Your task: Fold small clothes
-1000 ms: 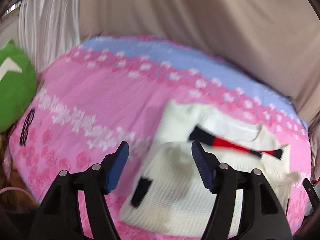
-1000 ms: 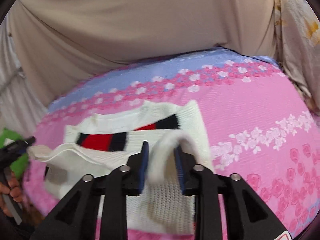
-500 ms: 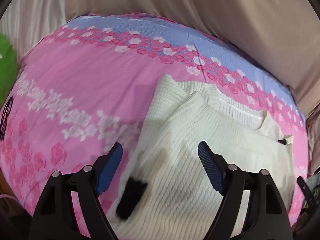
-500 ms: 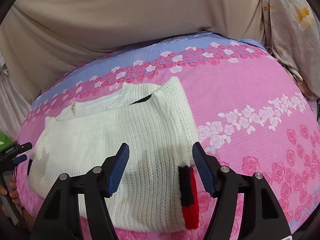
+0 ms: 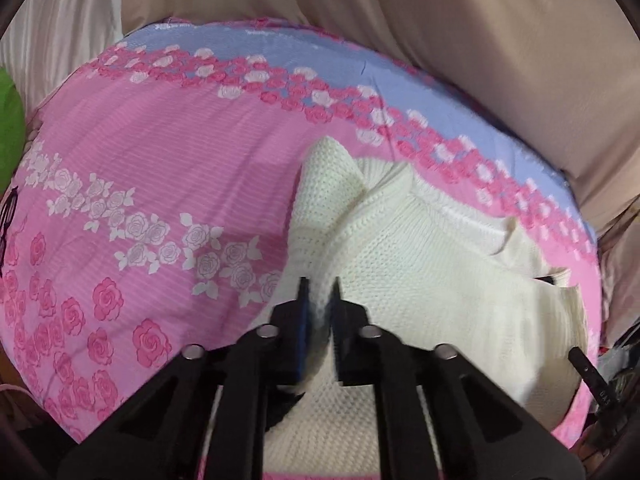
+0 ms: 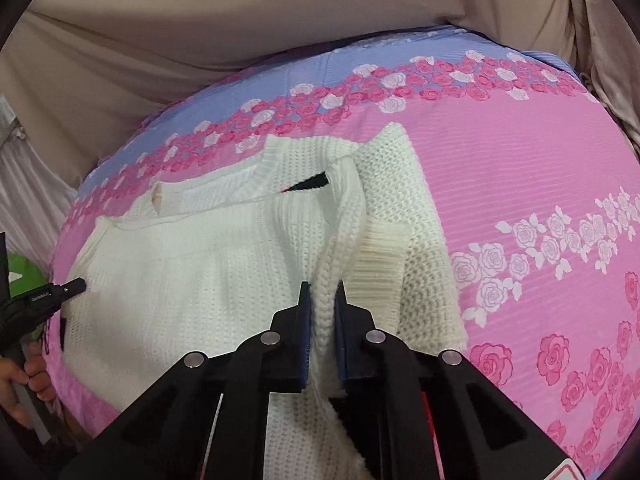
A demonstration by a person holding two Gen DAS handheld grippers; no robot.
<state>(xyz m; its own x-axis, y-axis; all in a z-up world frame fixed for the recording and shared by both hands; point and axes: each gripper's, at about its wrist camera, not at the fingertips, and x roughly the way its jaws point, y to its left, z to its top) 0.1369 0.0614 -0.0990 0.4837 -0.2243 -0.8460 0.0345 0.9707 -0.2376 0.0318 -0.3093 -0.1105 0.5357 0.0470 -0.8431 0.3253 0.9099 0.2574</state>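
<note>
A small cream knit sweater (image 5: 424,264) lies on the pink rose-print bedspread (image 5: 168,168), folded over on itself. My left gripper (image 5: 319,300) is shut on the sweater's left edge, knit pinched between its blue pads. In the right wrist view the sweater (image 6: 192,276) shows its collar at the far side and a sliver of black and red stripe (image 6: 310,182). My right gripper (image 6: 323,304) is shut on a raised ridge of the sweater's right side. The left gripper's tip (image 6: 60,292) shows at the left edge of that view.
The bedspread (image 6: 520,168) has a blue band at its far edge against beige drapes (image 6: 200,32). A green cushion (image 5: 10,136) lies off the bed's left side. Black glasses (image 5: 8,216) lie at the bed's left edge. A hand (image 6: 20,376) shows at lower left.
Both grippers were open above the folded sweater half a second ago. Now both have dropped onto it and closed on its left and right edges.
</note>
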